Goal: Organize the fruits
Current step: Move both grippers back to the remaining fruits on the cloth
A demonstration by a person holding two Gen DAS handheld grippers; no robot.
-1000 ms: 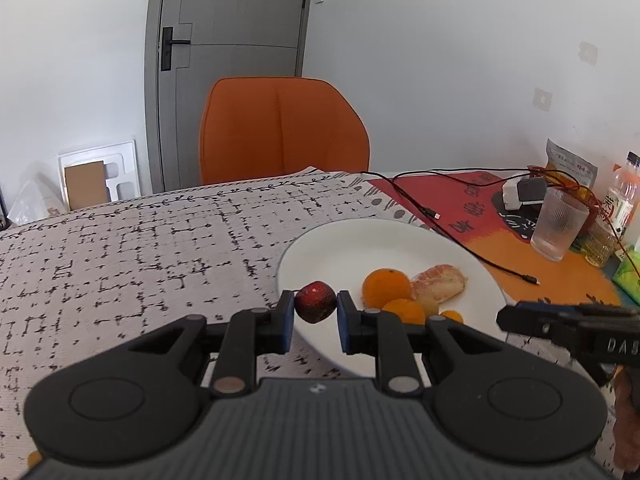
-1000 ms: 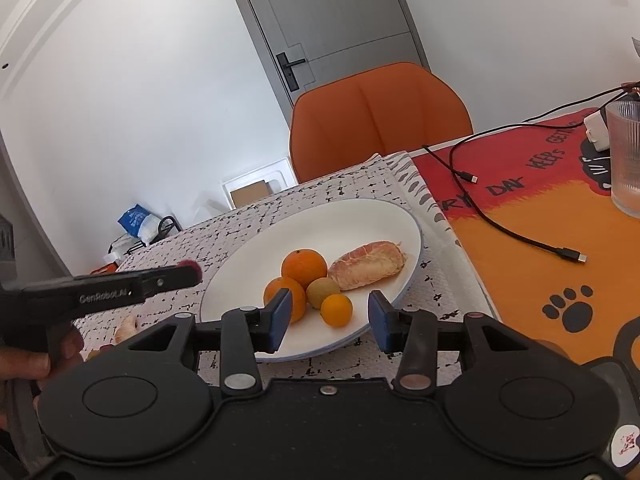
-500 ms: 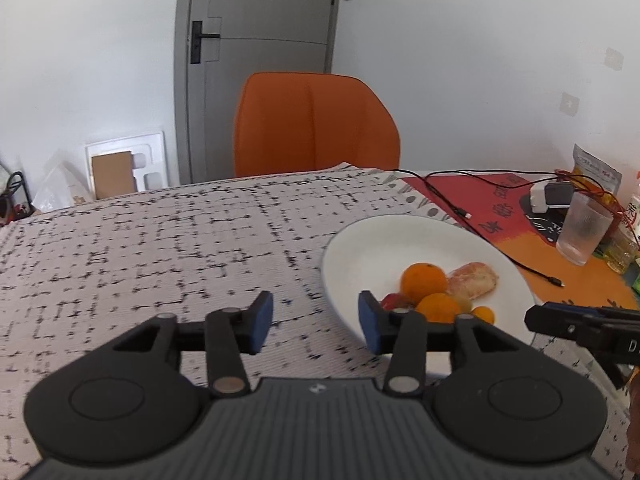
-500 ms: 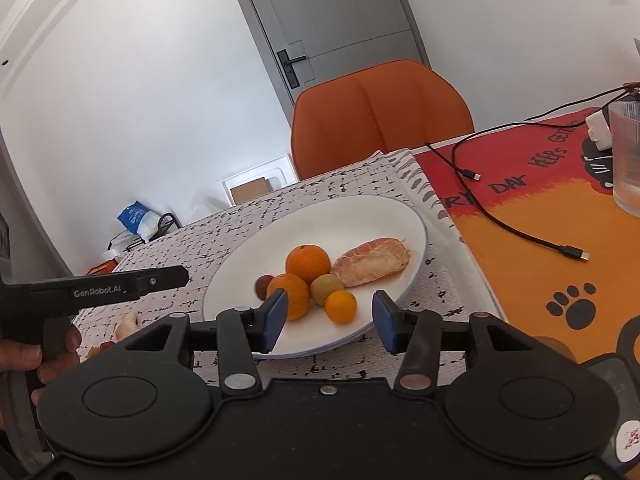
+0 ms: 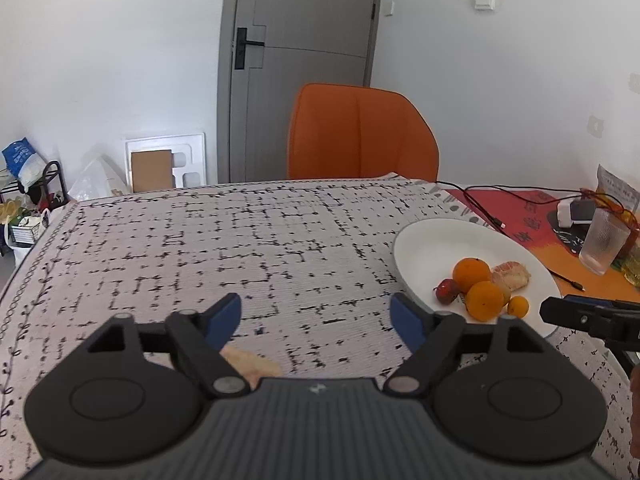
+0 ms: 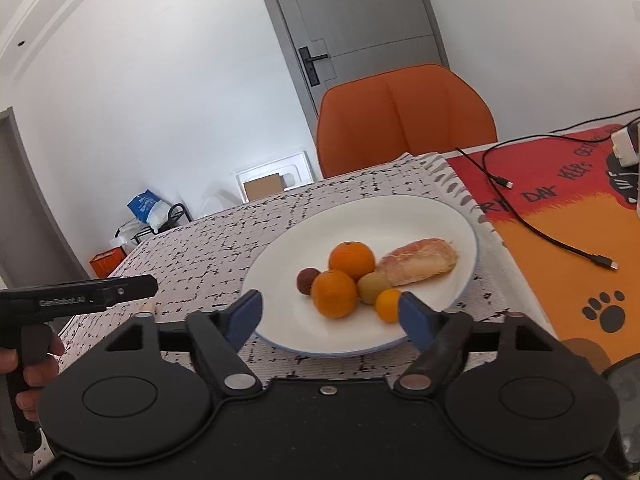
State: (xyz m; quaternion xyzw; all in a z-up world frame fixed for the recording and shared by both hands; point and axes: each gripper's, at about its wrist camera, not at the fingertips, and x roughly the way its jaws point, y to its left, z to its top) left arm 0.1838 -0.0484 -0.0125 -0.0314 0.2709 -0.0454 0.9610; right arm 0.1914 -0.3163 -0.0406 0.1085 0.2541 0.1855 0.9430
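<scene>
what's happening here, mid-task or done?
Mid-task, it looks like. A person holds a gripper in each hand, sorting fruit onto a white plate. The plate holds two oranges, a small red fruit, a peeled citrus piece and two smaller fruits. Both grippers are open and empty: the left gripper is over the tablecloth, near a pale fruit piece off the plate; the right gripper is at the plate's near edge.

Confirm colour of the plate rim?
White plate with a thin blue edge line, clearest in the right wrist view.
</scene>
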